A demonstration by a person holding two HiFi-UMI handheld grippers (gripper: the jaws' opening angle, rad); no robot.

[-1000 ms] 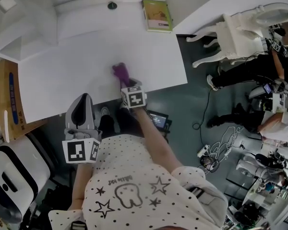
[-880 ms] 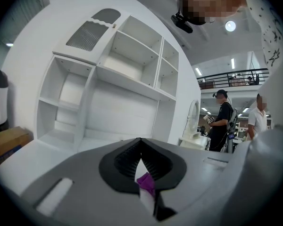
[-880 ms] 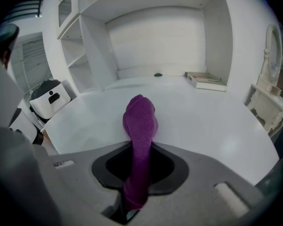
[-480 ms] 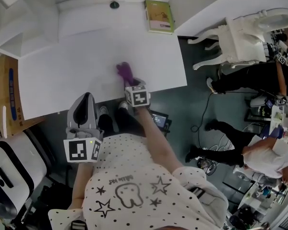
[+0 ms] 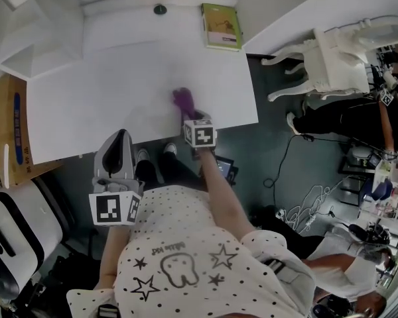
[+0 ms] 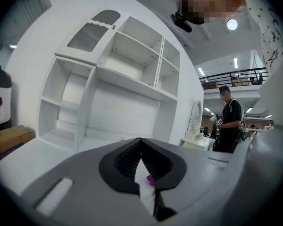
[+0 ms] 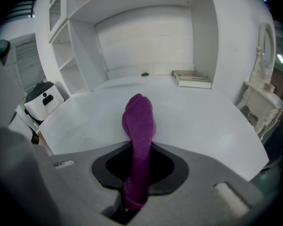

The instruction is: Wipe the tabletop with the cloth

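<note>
On my feed the right gripper (image 5: 188, 116) is reached out ahead of the body. The bare forearm runs straight from the shoulder to the marker cube, and the nose points toward the back of the white tabletop (image 5: 86, 91). Its jaws are clamped on the purple cloth (image 5: 182, 100). In the right gripper view the cloth (image 7: 139, 119) rises as a bunched roll out of the pinch, and its free end lies on the tabletop (image 7: 203, 121) a little in from the front edge, right of centre. The left gripper (image 5: 120, 138) is held back close to the chest, with the elbow tucked in. Its nose is about at the table's front edge, and it sits well apart from the cloth. In the left gripper view its jaws are pressed together with nothing between them, and the camera looks across at the white shelf unit (image 6: 108, 74). A green book (image 5: 221, 25) lies at the far right of the table.
</note>
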